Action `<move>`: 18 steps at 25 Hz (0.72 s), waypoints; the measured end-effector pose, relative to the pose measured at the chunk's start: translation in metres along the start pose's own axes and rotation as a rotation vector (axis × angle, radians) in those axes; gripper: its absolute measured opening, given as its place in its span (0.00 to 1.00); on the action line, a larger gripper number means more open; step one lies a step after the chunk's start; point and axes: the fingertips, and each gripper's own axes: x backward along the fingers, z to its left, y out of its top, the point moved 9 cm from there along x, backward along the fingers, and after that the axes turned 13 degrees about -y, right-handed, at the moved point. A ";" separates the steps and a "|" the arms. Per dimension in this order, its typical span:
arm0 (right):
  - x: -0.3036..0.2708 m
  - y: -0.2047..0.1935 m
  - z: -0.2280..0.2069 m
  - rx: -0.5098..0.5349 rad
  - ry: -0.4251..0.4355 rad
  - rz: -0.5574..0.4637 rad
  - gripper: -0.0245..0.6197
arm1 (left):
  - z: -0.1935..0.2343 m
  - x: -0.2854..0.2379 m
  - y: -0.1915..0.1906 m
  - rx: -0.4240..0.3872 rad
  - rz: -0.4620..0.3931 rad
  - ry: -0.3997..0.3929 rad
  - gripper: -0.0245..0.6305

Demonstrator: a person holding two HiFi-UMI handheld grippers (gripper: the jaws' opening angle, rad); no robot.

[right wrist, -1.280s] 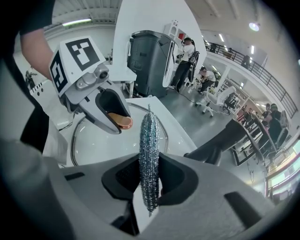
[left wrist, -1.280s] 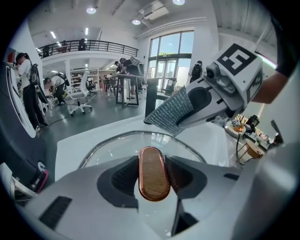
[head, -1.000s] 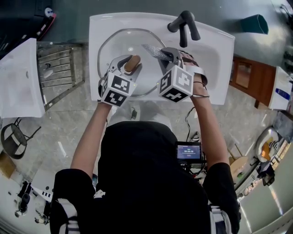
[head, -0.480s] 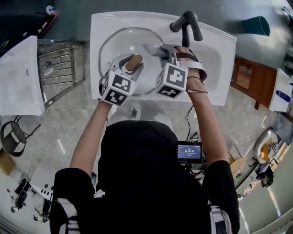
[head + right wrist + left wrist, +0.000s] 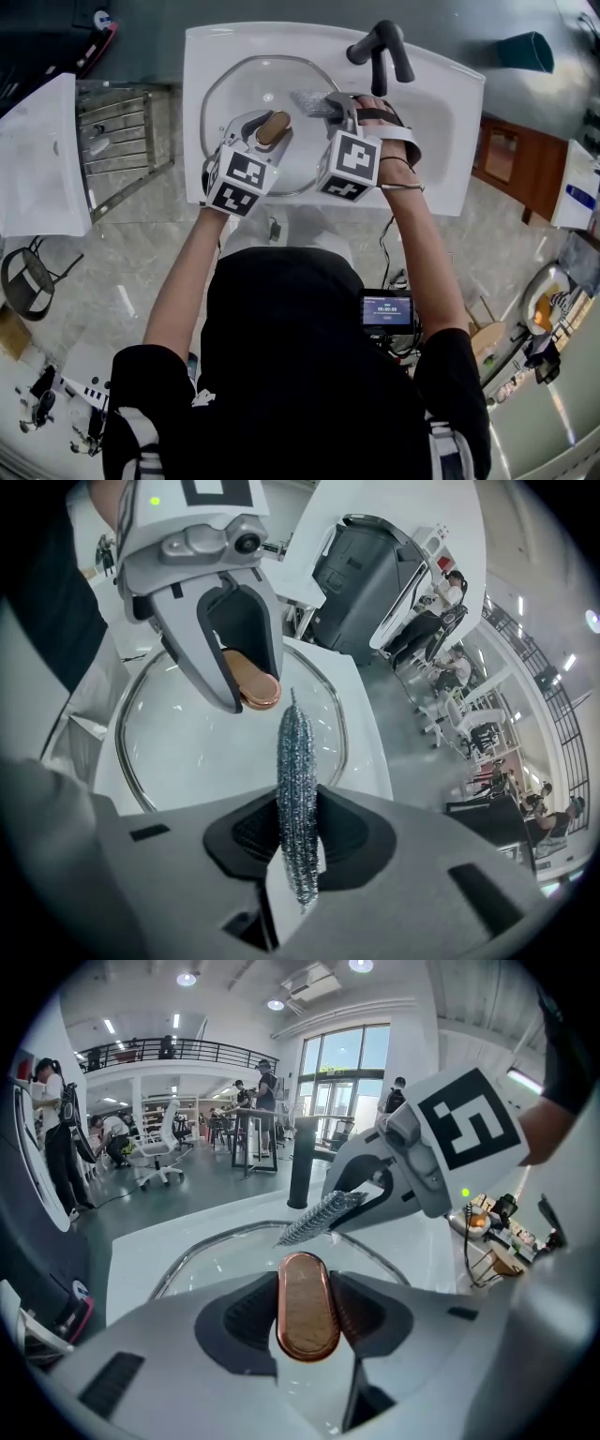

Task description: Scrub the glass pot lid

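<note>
A round glass pot lid (image 5: 234, 86) lies tilted in the white sink (image 5: 441, 131). Its brown oval knob (image 5: 273, 128) is clamped between the jaws of my left gripper (image 5: 267, 132), seen close up as the knob (image 5: 305, 1305) with the lid's rim (image 5: 202, 1252) beyond. My right gripper (image 5: 330, 105) is shut on a flat steel-wool scrubber (image 5: 311, 99), which hovers over the lid's right part. In the right gripper view the scrubber (image 5: 297, 794) stands on edge between the pads, pointing at the glass (image 5: 178, 752) and the left gripper (image 5: 248, 691).
A black faucet (image 5: 379, 49) rises at the sink's back right, close to my right hand. A metal rack (image 5: 117, 141) and a second white basin (image 5: 37, 159) stand to the left. A wooden cabinet (image 5: 506, 159) is on the right.
My right gripper has rolled and shifted slightly, carrying the scrubber's tip a little up and left over the lid. The left gripper and the knob have stayed put.
</note>
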 end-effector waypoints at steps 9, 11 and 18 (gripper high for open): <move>0.003 -0.002 0.006 -0.002 0.009 0.002 0.14 | 0.000 0.000 0.000 0.001 -0.001 0.005 0.30; 0.005 -0.002 0.008 -0.008 0.014 0.004 0.14 | -0.001 0.000 0.000 -0.002 0.002 0.007 0.30; 0.014 -0.006 0.015 -0.016 0.026 0.014 0.14 | -0.001 -0.001 0.000 0.002 0.007 0.012 0.30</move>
